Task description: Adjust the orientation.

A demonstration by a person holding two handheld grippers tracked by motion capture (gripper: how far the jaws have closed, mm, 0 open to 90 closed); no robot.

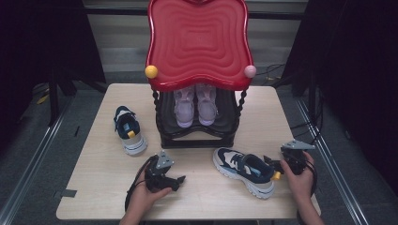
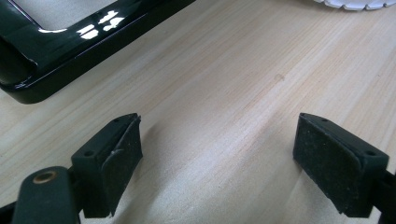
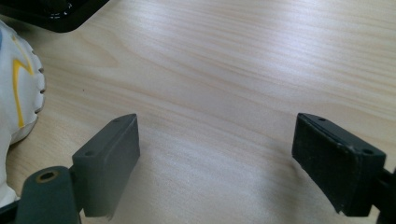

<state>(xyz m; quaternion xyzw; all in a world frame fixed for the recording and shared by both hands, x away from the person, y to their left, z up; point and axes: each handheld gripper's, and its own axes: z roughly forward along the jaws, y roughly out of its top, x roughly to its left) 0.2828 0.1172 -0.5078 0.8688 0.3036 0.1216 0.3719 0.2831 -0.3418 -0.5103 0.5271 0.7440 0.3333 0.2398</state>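
A navy and white sneaker (image 1: 244, 171) lies on the wooden table (image 1: 103, 173) in front of the rack, toe to the left. Its mate (image 1: 129, 130) stands at the left of the rack. A pair of pink shoes (image 1: 195, 105) sits on the rack's black lower shelf (image 1: 225, 123). My left gripper (image 1: 178, 180) rests low on the table left of the near sneaker, open and holding nothing (image 2: 217, 126). My right gripper (image 1: 272, 168) is open at that sneaker's heel (image 3: 215, 123). The white heel (image 3: 16, 93) shows just left of its jaws.
The rack has a wavy red top (image 1: 199, 40) with a yellow knob (image 1: 151, 71) and a pink knob (image 1: 250, 71). Its glossy black base (image 2: 70, 42) lies ahead of the left gripper. Dark curtains flank the table. Bare wood lies along the front edge.
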